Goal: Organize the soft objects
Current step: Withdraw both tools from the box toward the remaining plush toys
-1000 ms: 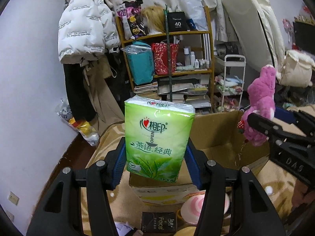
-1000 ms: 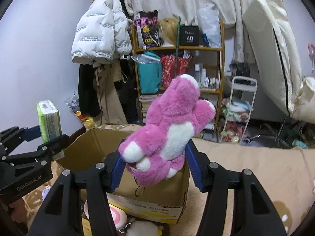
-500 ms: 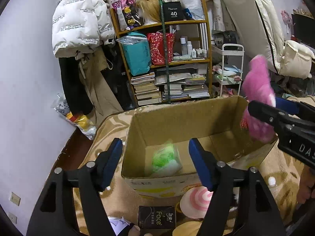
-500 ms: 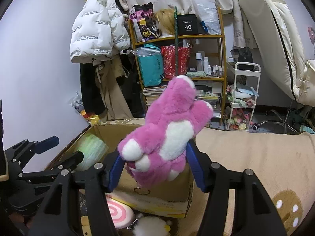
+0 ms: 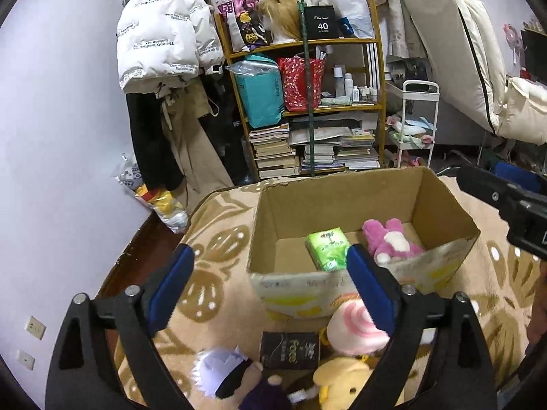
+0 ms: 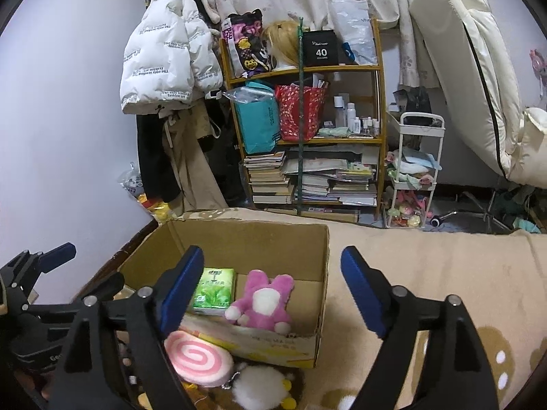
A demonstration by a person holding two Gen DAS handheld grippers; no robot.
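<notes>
An open cardboard box sits on a beige patterned blanket. Inside lie a green tissue pack and a pink plush bear, side by side. My left gripper is open and empty, above the box's near wall. My right gripper is open and empty, above the box's near right corner. In front of the box lie a pink swirl cushion, a yellow plush, a white-haired doll, a white fluffy plush and a black Face packet.
A cluttered wooden bookshelf stands behind the box, with a white puffer jacket hanging to its left. A white trolley stands right of the shelf. The blanket stretches right of the box.
My left gripper opened and dropped the tissue pack into the box. Then my right gripper opened and the pink bear fell in beside it. Both grippers now look down from above.
</notes>
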